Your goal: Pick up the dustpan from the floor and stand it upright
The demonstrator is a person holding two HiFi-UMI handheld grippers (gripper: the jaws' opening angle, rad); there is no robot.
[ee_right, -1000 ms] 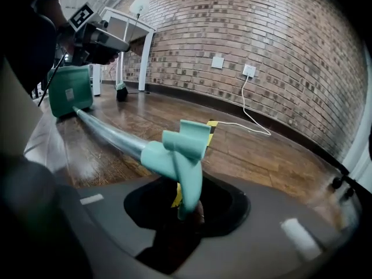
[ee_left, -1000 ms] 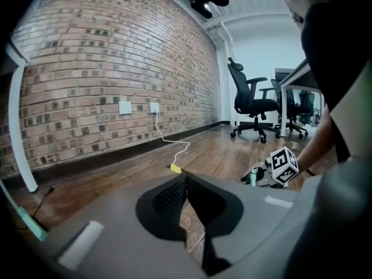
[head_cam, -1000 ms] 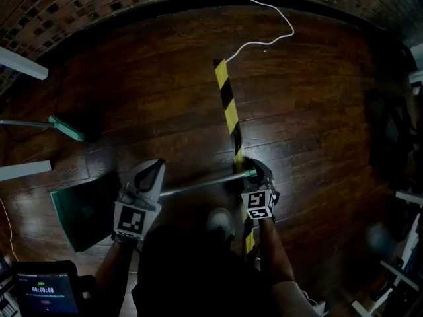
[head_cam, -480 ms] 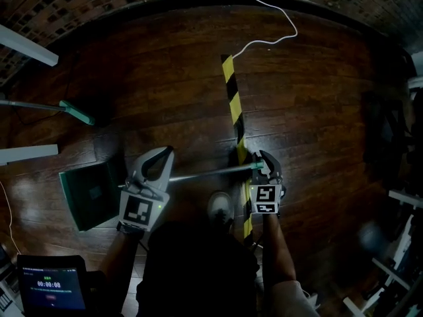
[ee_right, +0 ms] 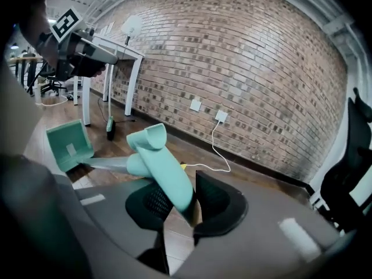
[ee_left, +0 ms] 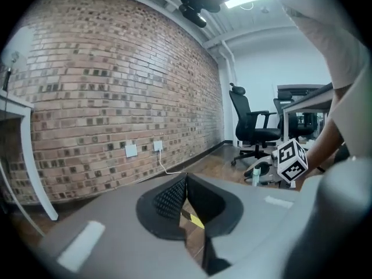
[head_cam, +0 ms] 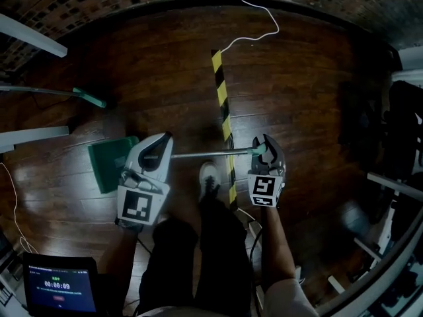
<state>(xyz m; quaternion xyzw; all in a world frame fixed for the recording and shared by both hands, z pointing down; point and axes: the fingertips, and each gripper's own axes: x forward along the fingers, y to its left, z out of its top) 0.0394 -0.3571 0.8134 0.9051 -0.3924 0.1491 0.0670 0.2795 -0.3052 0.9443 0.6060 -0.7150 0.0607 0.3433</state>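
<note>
The dustpan has a green pan (head_cam: pixel 111 164), a long grey pole (head_cam: pixel 205 154) and a green handle (head_cam: pixel 258 150). My right gripper (head_cam: pixel 266 145) is shut on that handle (ee_right: pixel 163 167); its jaws have just been opening a little, with the handle still between the pads. The pole runs down and left from it to the tilted pan (ee_right: pixel 67 143) near the floor. My left gripper (head_cam: pixel 164 140) hangs above the pole near the pan end. Its jaws (ee_left: pixel 186 179) meet at the tips with nothing between them. It shows at the right gripper view's top left (ee_right: pixel 87 54).
A yellow-black tape strip (head_cam: pixel 221 98) and a white cable (head_cam: pixel 254 25) lie on the wood floor. A green-headed broom (head_cam: pixel 89 98) lies at left by white table legs (head_cam: pixel 30 35). My shoe (head_cam: pixel 208 176) is under the pole. An office chair (ee_left: pixel 253 127) stands by the brick wall.
Both grippers have risen, the right one bringing the handle up. The pan has tipped up and drawn in toward the left gripper. The head view now looks from higher up.
</note>
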